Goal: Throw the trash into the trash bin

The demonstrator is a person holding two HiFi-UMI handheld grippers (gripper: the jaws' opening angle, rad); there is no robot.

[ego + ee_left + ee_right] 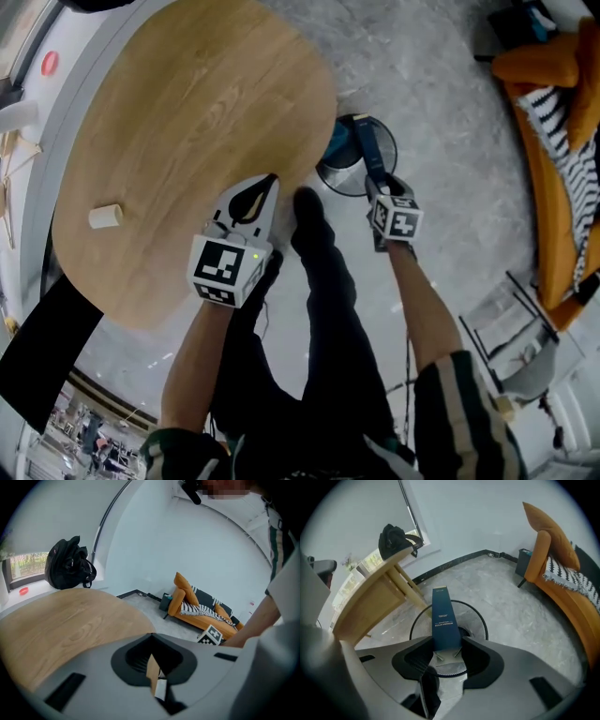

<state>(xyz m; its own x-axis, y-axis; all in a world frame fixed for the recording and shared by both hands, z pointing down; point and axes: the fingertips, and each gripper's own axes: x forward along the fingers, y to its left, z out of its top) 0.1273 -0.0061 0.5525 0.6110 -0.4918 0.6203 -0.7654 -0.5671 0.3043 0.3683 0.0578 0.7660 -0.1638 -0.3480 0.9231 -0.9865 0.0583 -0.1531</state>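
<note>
Partway done, by the look of it. Box [441,616] clamped in right gripper [446,651], hanging over bin [482,623], not yet let go. Left gripper [265,190] closed, seemingly on nothing, at edge of table [187,94]. Pale scrap [105,217] lying on table, well apart from bin, probably to be binned after box

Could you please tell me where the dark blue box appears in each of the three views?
Head view: the dark blue box is right of centre, above the trash bin.
Left gripper view: not in it.
Right gripper view: centre, gripped by the right gripper.
Shared landmark: the wooden table.
</note>
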